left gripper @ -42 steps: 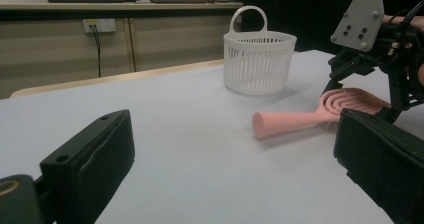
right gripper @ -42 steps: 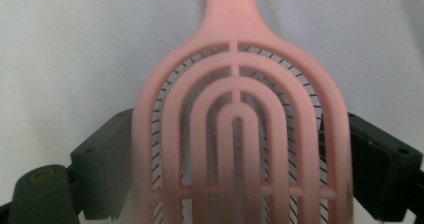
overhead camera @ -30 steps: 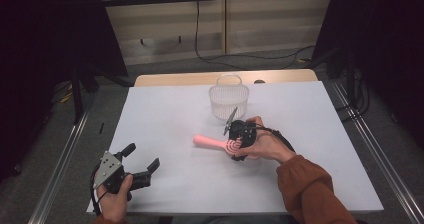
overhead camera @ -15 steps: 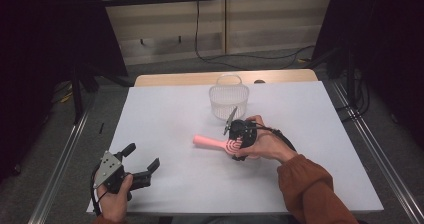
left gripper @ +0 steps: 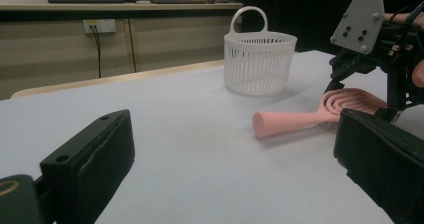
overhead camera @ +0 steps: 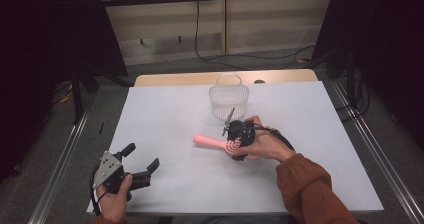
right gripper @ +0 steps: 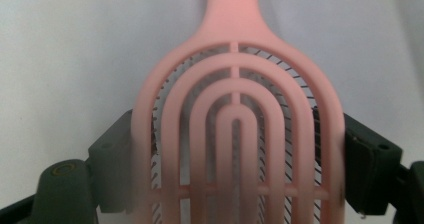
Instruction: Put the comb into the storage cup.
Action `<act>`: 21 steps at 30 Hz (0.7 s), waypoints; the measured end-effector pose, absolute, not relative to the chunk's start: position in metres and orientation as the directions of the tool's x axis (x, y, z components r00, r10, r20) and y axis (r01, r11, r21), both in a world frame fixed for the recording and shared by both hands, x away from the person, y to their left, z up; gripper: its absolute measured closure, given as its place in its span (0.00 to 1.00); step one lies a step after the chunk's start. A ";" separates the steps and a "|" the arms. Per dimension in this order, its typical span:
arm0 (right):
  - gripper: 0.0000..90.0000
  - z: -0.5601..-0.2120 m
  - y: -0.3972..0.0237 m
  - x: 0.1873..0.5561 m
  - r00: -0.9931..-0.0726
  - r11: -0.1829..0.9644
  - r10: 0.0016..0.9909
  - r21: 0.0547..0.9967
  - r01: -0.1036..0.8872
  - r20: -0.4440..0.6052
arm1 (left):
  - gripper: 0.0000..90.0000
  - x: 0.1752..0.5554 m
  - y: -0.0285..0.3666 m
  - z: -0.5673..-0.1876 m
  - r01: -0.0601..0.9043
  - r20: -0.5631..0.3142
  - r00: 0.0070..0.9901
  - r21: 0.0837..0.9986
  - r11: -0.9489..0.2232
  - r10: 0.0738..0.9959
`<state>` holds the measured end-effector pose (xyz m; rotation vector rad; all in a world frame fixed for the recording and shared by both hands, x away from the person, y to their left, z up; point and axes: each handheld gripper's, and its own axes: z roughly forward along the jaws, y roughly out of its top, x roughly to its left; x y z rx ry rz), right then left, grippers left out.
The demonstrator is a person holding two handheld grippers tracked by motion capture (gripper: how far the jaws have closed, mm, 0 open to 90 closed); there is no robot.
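Observation:
A pink hairbrush [overhead camera: 207, 141] lies flat on the white table [overhead camera: 165, 114], its handle pointing left. My right gripper [overhead camera: 235, 146] is on its oval head. In the right gripper view the two black pads [right gripper: 115, 169] sit against both edges of the hairbrush [right gripper: 235, 99], and the jaws have just been closing on it. My left gripper [overhead camera: 142, 155] rests at the table's front left corner, held in a hand, open and with nothing in it. The left gripper view looks across the table between its wide-apart jaws at the hairbrush [left gripper: 300, 119].
A white slatted basket [overhead camera: 229, 101] with a loop handle stands upright just behind the brush, a short way from the right gripper. The same basket [left gripper: 257, 64] is in the left gripper view. Metal rails run along both sides of the table.

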<state>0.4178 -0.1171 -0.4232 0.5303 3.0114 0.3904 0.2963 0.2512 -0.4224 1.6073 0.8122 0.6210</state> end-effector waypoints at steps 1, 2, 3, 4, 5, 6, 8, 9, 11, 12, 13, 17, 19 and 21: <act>0.21 -0.423 -0.117 0.418 -0.937 0.906 0.348 0.259 0.334 -0.010 | 0.03 0.296 0.251 -0.422 0.170 -0.039 0.616 0.982 -0.084 0.787; 0.21 -0.423 -0.118 0.418 -0.939 0.907 0.345 0.259 0.332 -0.005 | 0.03 0.296 0.251 -0.422 0.170 -0.039 0.616 0.982 -0.085 0.787; 0.21 -0.423 -0.118 0.418 -0.938 0.907 0.346 0.260 0.333 -0.007 | 0.03 0.296 0.251 -0.422 0.169 -0.036 0.618 0.982 -0.088 0.785; 0.21 -0.423 -0.118 0.418 -0.937 0.906 0.349 0.260 0.335 -0.009 | 0.03 0.296 0.251 -0.422 0.169 -0.036 0.618 0.982 -0.088 0.785; 0.21 -0.423 -0.118 0.418 -0.938 0.906 0.348 0.260 0.335 -0.006 | 0.03 0.296 0.252 -0.422 0.168 -0.035 0.618 0.982 -0.089 0.786; 0.21 -0.422 -0.118 0.417 -0.937 0.905 0.348 0.262 0.334 -0.008 | 0.03 0.296 0.251 -0.422 0.169 -0.037 0.618 0.982 -0.087 0.786; 0.21 -0.422 -0.117 0.416 -0.938 0.908 0.347 0.255 0.332 -0.013 | 0.03 0.296 0.252 -0.422 0.169 -0.037 0.617 0.982 -0.087 0.786; 0.21 -0.422 -0.117 0.417 -0.940 0.910 0.341 0.257 0.326 -0.014 | 0.03 0.296 0.252 -0.422 0.168 -0.035 0.617 0.982 -0.088 0.786; 0.21 -0.422 -0.118 0.417 -0.940 0.909 0.342 0.257 0.327 -0.014 | 0.03 0.296 0.251 -0.423 0.174 -0.044 0.616 0.981 -0.082 0.786; 0.21 -0.422 -0.118 0.417 -0.941 0.910 0.339 0.260 0.323 -0.015 | 0.03 0.296 0.250 -0.423 0.173 -0.045 0.614 0.982 -0.079 0.788; 0.21 -0.422 -0.118 0.417 -0.942 0.910 0.337 0.263 0.321 -0.016 | 0.03 0.296 0.250 -0.423 0.173 -0.043 0.613 0.982 -0.081 0.789; 0.21 -0.421 -0.118 0.416 -0.939 0.906 0.344 0.266 0.329 -0.013 | 0.03 0.296 0.251 -0.422 0.172 -0.040 0.615 0.982 -0.084 0.787; 0.21 -0.421 -0.119 0.416 -0.935 0.901 0.355 0.267 0.341 -0.004 | 0.03 0.296 0.251 -0.422 0.171 -0.036 0.615 0.981 -0.088 0.787; 0.21 -0.421 -0.120 0.416 -0.931 0.897 0.365 0.271 0.350 -0.008 | 0.03 0.296 0.252 -0.422 0.168 -0.033 0.617 0.981 -0.092 0.786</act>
